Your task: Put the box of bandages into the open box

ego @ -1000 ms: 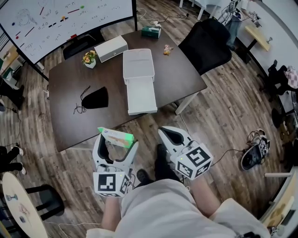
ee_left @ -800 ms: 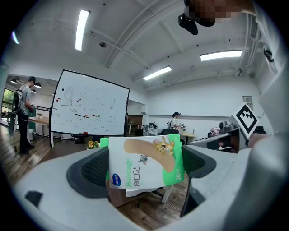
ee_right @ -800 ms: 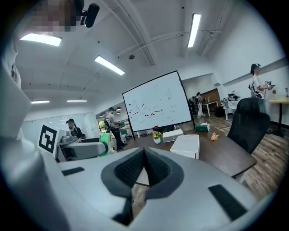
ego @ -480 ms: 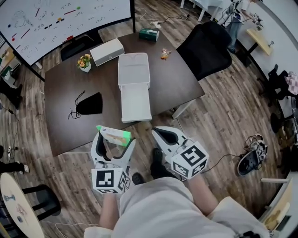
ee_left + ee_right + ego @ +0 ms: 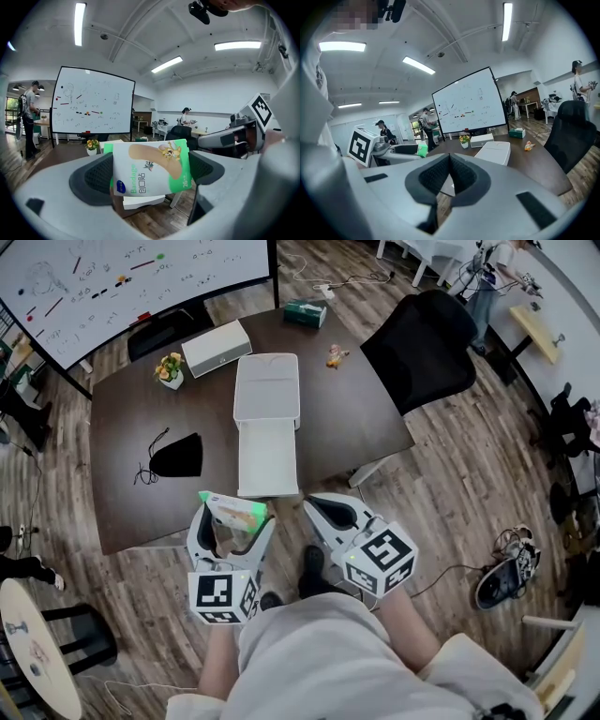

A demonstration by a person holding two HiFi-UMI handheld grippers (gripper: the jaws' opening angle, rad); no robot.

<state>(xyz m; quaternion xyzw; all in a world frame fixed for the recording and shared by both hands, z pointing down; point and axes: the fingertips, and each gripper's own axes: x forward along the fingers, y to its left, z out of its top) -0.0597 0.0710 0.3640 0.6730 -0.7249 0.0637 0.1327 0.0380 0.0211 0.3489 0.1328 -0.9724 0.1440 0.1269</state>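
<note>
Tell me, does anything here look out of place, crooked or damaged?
Nothing is spilled or damaged. The open box lies with its near end at the table's front edge, perhaps slightly over it. The box of bandages sits a little tilted between the left gripper's fingers.

Grey left gripper (image 5: 234,517), right gripper (image 5: 327,510) (black pads (image 5: 461,176))

Dark table (image 5: 347,409) on plank floor (image 5: 450,484), whiteboard (image 5: 122,277) beyond, black office chair (image 5: 417,348) beside, strip lights (image 5: 80,23) overhead.
</note>
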